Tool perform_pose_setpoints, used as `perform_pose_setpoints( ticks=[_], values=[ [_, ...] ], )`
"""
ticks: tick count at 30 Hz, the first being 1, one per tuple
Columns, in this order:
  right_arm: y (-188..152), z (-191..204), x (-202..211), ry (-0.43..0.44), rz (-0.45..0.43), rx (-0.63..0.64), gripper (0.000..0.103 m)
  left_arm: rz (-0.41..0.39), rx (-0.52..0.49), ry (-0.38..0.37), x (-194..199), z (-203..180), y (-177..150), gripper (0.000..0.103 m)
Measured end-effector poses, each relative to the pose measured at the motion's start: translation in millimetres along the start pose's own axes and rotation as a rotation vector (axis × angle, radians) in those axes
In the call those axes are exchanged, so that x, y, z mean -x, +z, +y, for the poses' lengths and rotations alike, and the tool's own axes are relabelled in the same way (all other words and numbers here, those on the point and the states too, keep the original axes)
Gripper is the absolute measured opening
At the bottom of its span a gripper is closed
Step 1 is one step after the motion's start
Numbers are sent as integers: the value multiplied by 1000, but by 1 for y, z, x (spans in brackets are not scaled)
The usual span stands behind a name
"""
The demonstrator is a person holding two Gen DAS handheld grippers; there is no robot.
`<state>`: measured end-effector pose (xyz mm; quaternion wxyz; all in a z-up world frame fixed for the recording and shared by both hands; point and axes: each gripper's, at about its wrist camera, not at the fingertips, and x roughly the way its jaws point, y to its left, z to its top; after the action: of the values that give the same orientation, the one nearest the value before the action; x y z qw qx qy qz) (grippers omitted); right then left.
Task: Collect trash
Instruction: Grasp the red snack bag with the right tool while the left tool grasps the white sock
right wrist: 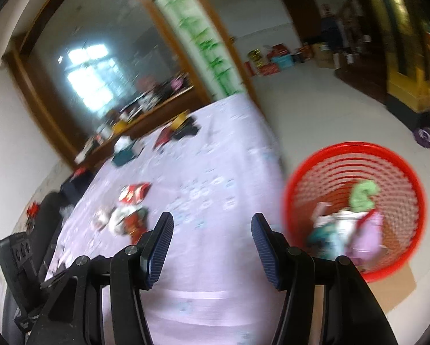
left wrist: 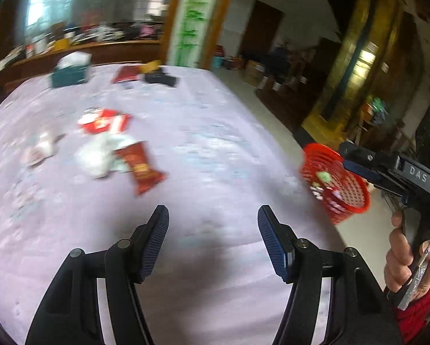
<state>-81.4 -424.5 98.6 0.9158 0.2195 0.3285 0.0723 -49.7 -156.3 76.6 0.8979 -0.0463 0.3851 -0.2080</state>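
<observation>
Several pieces of trash lie on the lilac tablecloth (left wrist: 215,155): a dark red snack wrapper (left wrist: 141,165), a crumpled white wrapper (left wrist: 98,155), a red and white packet (left wrist: 105,120) and a pale scrap (left wrist: 40,148). A red mesh basket (right wrist: 355,201) stands on the floor beside the table's right edge, with several wrappers in it, one green (right wrist: 363,194). My left gripper (left wrist: 213,215) hovers open over bare cloth, nothing between its fingers. My right gripper (right wrist: 212,222) is open and empty too, near the table edge beside the basket (left wrist: 335,184).
At the table's far end sit a teal box (left wrist: 69,73), a red booklet (left wrist: 125,74) and a black case (left wrist: 160,79). A hand with a red sleeve (left wrist: 410,261) grips the right tool. Boxes (right wrist: 272,60) line the far floor. A black chair (right wrist: 42,221) stands left of the table.
</observation>
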Motion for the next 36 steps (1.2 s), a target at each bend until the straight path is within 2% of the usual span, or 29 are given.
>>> perform_pose_setpoints(
  ticks=[8,12,16,18,19,20,21,22,24,27,29,32,36],
  values=[
    [-4,98,-88,109,213,176,63,-54,156,130,37,93,-1,63],
    [-11,132,-141,111,306,233,63,-68,181,153,46,115,0,63],
    [-22,158,-187,62,342,344,63,-60,143,174,47,117,6,63],
    [-30,167,-205,23,340,403,63,-57,115,182,47,116,10,65],
    [-31,168,-210,12,343,419,63,-57,99,190,45,115,13,70],
    [-33,167,-216,7,348,432,58,-57,82,199,43,115,16,77],
    [-35,165,-222,11,350,436,52,-56,68,210,40,114,20,77],
    [-36,163,-224,16,353,436,34,-53,60,222,38,114,24,78],
    [-37,159,-224,45,341,433,30,-38,36,216,28,112,33,78],
    [-28,147,-213,94,291,395,30,-17,21,218,9,110,49,78],
    [-19,138,-203,127,249,355,30,17,8,193,-8,107,57,78],
    [-3,117,-189,127,158,290,30,63,2,214,-40,104,65,78],
    [9,100,-187,127,135,199,30,115,2,249,-75,103,67,78]
  ],
)
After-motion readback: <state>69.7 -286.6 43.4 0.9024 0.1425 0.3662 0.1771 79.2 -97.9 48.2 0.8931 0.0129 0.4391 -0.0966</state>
